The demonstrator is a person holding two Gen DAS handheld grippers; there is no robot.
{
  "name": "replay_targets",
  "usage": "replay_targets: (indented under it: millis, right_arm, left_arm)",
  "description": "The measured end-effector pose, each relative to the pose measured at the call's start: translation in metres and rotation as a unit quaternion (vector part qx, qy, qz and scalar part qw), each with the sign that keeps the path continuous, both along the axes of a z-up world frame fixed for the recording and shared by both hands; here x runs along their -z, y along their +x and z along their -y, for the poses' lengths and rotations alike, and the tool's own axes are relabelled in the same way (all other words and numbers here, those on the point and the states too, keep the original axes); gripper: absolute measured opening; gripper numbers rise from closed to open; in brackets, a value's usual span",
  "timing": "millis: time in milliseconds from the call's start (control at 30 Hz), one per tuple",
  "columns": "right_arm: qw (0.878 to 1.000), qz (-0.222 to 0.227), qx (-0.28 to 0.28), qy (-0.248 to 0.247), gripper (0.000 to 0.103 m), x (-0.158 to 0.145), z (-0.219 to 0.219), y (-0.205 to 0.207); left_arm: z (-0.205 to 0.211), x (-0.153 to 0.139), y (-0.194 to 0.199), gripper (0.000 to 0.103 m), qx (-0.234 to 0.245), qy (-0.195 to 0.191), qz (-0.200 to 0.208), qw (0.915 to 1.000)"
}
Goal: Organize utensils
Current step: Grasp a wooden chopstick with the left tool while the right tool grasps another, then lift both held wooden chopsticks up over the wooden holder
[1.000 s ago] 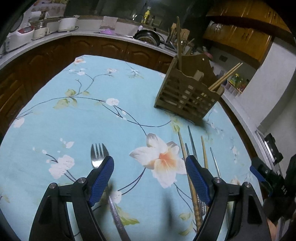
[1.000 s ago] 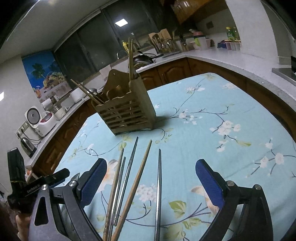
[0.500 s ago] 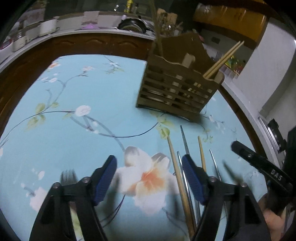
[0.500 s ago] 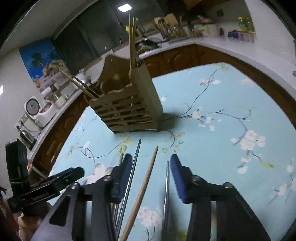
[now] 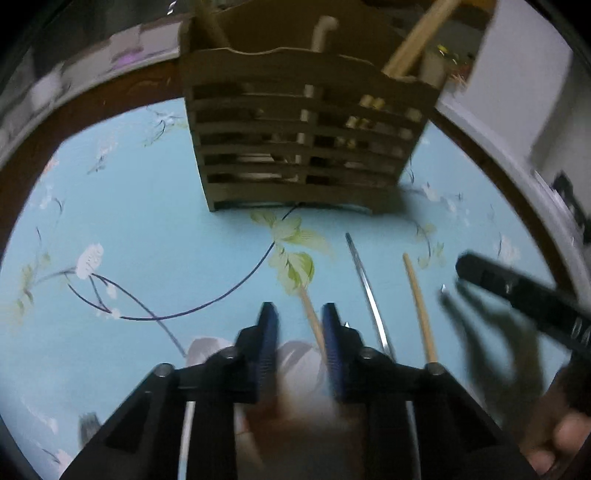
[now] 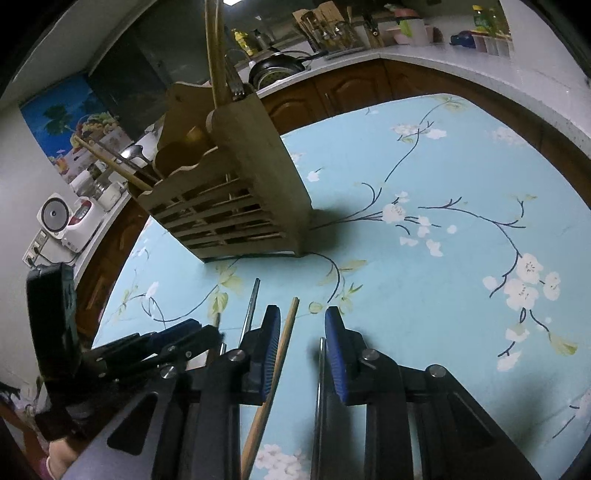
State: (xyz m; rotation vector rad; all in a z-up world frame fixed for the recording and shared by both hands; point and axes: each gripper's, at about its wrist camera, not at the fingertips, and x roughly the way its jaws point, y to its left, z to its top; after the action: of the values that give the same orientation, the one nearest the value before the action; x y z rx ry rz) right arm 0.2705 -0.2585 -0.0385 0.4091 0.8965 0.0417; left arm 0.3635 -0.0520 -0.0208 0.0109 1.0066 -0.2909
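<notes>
Dim indoor light from a ceiling lamp (image 6: pixel 232 2). The left view smears with motion blur; the right is sharp. Fisheye bending curves the table (image 6: pixel 461 258) edges; corners go black.

Past your right fingers, a rice cooker (image 6: pixel 55 218) sits far left; a black pan (image 6: pixel 279 66) beyond.

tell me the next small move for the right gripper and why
Probably finish closing the right gripper: a wooden chopstick and a metal chopstick lie between its blue pads, jaws partly open. Then lift toward the wooden utensil holder.
</notes>
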Motion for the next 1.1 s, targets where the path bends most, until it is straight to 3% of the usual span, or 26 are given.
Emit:
replay_targets:
  millis: [167, 333, 500, 567, 600, 800, 1100]
  right_arm:
    - [1.000, -0.008, -0.019, -0.008, 0.026, 0.006, -0.012, 0.009]
    - [0.996, -0.028, -0.042, -0.071, 0.025, 0.019, -0.034, 0.026]
    - [0.989, -0.040, -0.061, -0.131, 0.026, 0.019, -0.050, 0.038]
    - [0.985, -0.044, -0.063, -0.155, 0.019, 0.020, -0.053, 0.039]
    - [0.984, -0.045, -0.062, -0.160, 0.010, 0.019, -0.053, 0.039]
    - [0.993, -0.037, -0.052, -0.097, 0.004, 0.011, -0.037, 0.028]
    - [0.996, 0.055, -0.044, -0.050, 0.004, -0.060, -0.023, -0.025]
  left_arm:
    - [-0.022, 0.001, -0.007, 0.015, 0.006, -0.009, -0.013, 0.9999]
    - [-0.035, 0.000, -0.007, 0.016, -0.008, -0.032, -0.025, 0.9991]
    - [-0.026, -0.001, -0.009, 0.012, -0.008, -0.015, -0.007, 0.9998]
    - [-0.020, 0.001, -0.009, 0.009, -0.006, -0.005, 0.001, 1.0000]
    - [-0.018, 0.001, -0.009, 0.008, -0.004, -0.003, 0.004, 1.0000]
    - [-0.028, -0.005, -0.019, 0.003, -0.010, -0.026, 0.010, 0.9996]
    - [-0.062, -0.065, -0.068, 0.003, -0.015, -0.093, 0.067, 0.9933]
